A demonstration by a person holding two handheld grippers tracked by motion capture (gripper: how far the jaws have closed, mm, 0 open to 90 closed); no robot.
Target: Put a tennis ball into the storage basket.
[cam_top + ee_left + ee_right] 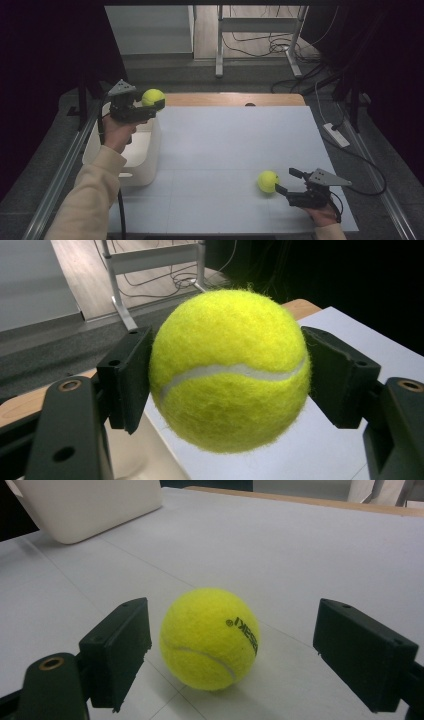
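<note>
My left gripper (154, 104) is shut on a yellow tennis ball (152, 96) and holds it in the air above the far rim of a white bin (145, 160) at the table's left. In the left gripper view both black pads (131, 375) press the sides of that ball (230, 370). A second tennis ball (268, 181) rests on the white table near the front right. My right gripper (286, 181) lies level beside it, open, its jaws on either side of the ball (210, 637) with gaps between pads and felt.
The white table sheet (235, 145) stretches between the bin and the right ball. A wooden edge (235, 99) runs along the table's far side. Beyond it stand a metal frame (257, 30) and cables on the floor. A power strip (336, 135) lies off the right edge.
</note>
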